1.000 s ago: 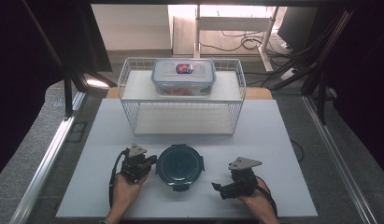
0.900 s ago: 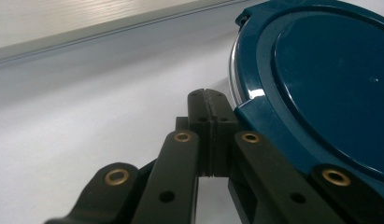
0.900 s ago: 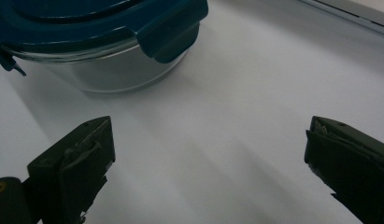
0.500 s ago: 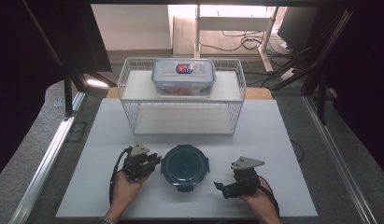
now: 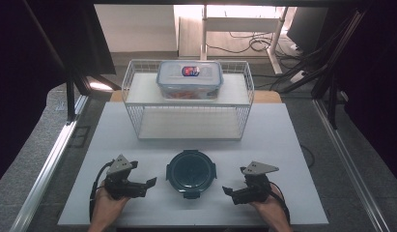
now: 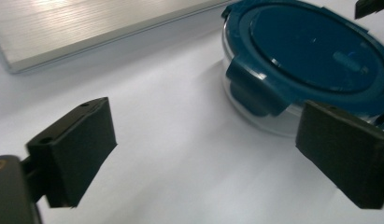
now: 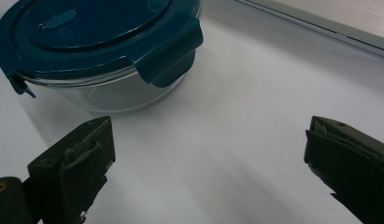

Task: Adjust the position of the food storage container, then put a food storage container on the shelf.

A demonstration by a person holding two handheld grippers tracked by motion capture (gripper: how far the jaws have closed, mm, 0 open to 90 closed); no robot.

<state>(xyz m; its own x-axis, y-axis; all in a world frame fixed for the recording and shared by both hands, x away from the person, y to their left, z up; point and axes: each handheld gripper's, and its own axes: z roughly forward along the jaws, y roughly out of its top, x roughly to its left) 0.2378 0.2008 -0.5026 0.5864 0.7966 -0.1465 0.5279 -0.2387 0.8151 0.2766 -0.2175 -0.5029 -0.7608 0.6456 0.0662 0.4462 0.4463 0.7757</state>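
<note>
A round glass container with a dark teal clip lid [image 5: 191, 172] stands on the white table near its front edge. My left gripper [image 5: 147, 183] lies to the left of it, a short gap away, pointing at it. Its jaws have just been opening and stand wide with nothing between them. In the left gripper view the container [image 6: 302, 56] sits ahead to the right of the open left gripper [image 6: 208, 154]. My right gripper [image 5: 233, 182] rests to the right of the container, open and empty. In the right gripper view the container [image 7: 96, 42] is at upper left, beyond the right gripper [image 7: 208, 163].
A white wire rack [image 5: 189, 99] stands at the back of the table, with a rectangular lidded food box [image 5: 189, 79] on its top shelf. The rack's pale base board [image 6: 87, 28] runs close behind the round container. Dark frame posts flank the table.
The left gripper has let go of the container's left side, opened wide and drawn back to the left. The right gripper has stayed where it was.
</note>
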